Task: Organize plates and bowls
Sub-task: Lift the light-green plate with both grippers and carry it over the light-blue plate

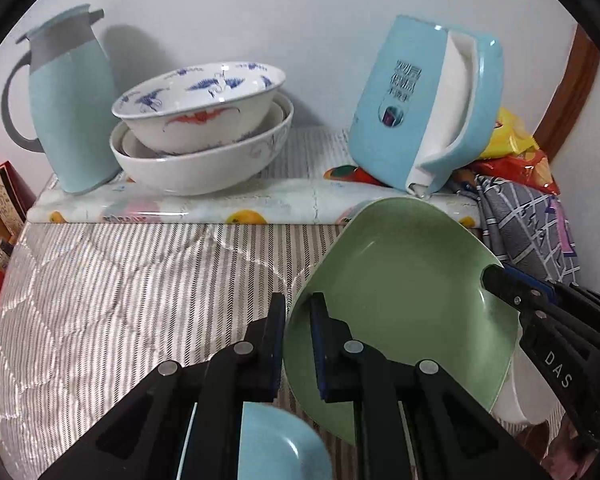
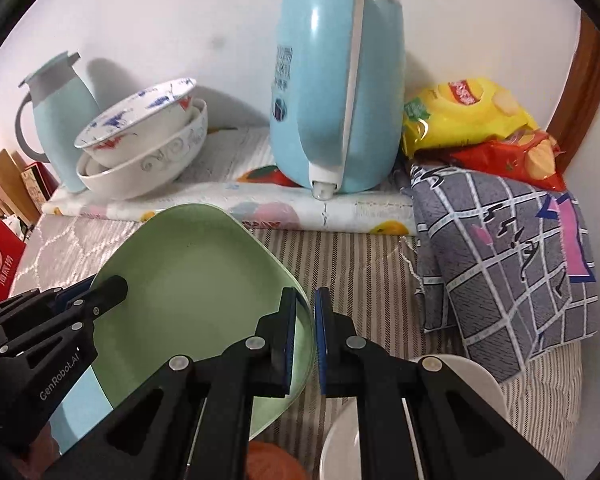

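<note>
Bowls (image 1: pixel 196 128) are seen nested at the back left on a raised board (image 1: pixel 204 208), beside a pale blue jug (image 1: pixel 72 108); a blue kettle (image 2: pixel 336 92) is stood further right, with snack bags (image 2: pixel 480 128) and a checked cloth (image 2: pixel 500 248) beyond. At the front, a green plate (image 1: pixel 400 300) is held clear of the striped cover (image 1: pixel 120 300), tilted, its left rim pinched by the left gripper (image 1: pixel 298 340) and its right rim by the right gripper (image 2: pixel 306 340), both sets of fingers narrowed onto it. A blue dish (image 1: pixel 276 448) and a white plate (image 2: pixel 344 440) lie below. The lift is best kept level, both grips equally firm, so that no edge slips before the plate is set down.
</note>
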